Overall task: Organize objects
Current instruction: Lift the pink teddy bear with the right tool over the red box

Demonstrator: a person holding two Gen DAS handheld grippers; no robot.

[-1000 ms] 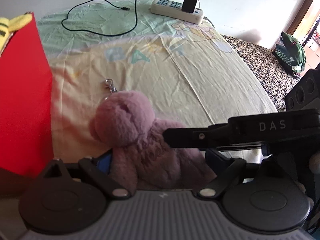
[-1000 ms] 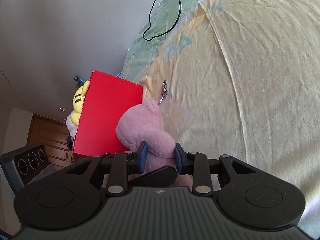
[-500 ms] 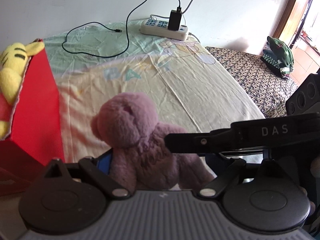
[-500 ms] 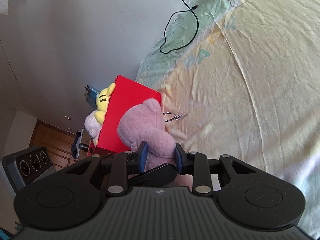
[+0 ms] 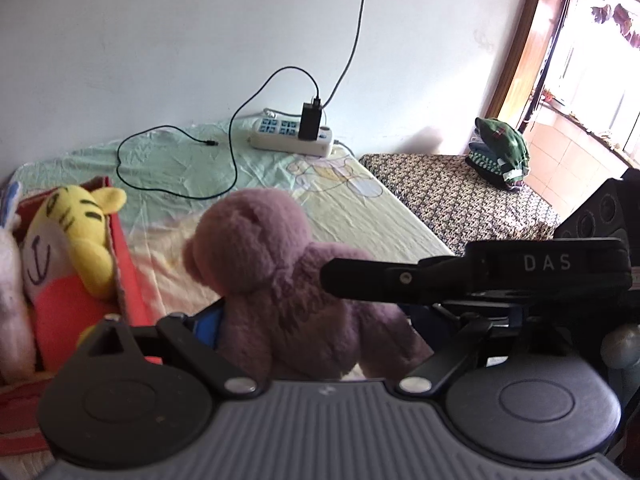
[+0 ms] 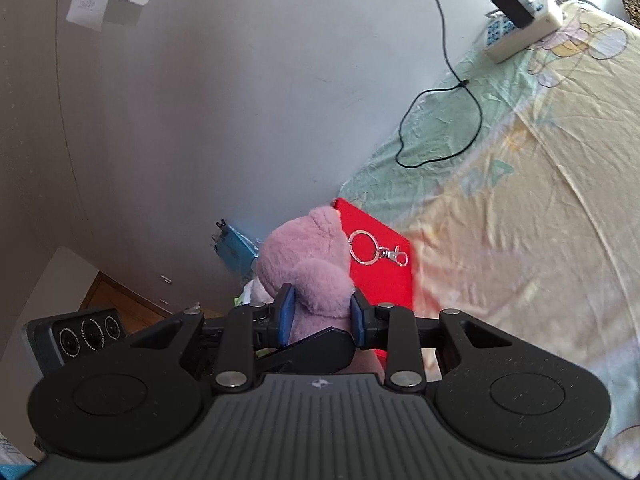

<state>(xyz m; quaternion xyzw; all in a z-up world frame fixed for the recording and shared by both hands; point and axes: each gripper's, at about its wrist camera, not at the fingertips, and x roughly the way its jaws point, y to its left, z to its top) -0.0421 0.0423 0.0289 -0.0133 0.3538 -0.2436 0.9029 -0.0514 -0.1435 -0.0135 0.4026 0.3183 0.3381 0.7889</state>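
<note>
I have lifted the soft mauve plush bear (image 6: pixel 308 264) well clear of the pale yellow bedsheet (image 6: pixel 540 216); a second ago it sat low beside the red cardboard box (image 6: pixel 380 276), with its silver keyring (image 6: pixel 376 250) lying on the sheet, and now the ring dangles free in front of the box's outer wall. My right claw (image 6: pixel 322 314) is pinching the bear's body between its blue pads (image 6: pixel 286 312), and my left claw (image 5: pixel 312 320) has the same toy between its fingers too, though there I can see only one blue pad beside the plush, so I cannot tell how firmly it bites. From the left wrist camera the box has dropped below me and its open top shows: a yellow striped tiger plush (image 5: pixel 70 236) lies inside against the near wall. I judge this the carry stage, with the bear raised to about rim height just beside the box. Next comes moving it over the opening and letting go; the loose keyring could snag the rim. The white power strip (image 5: pixel 294 136) lies far beyond the box and plays no part.
</note>
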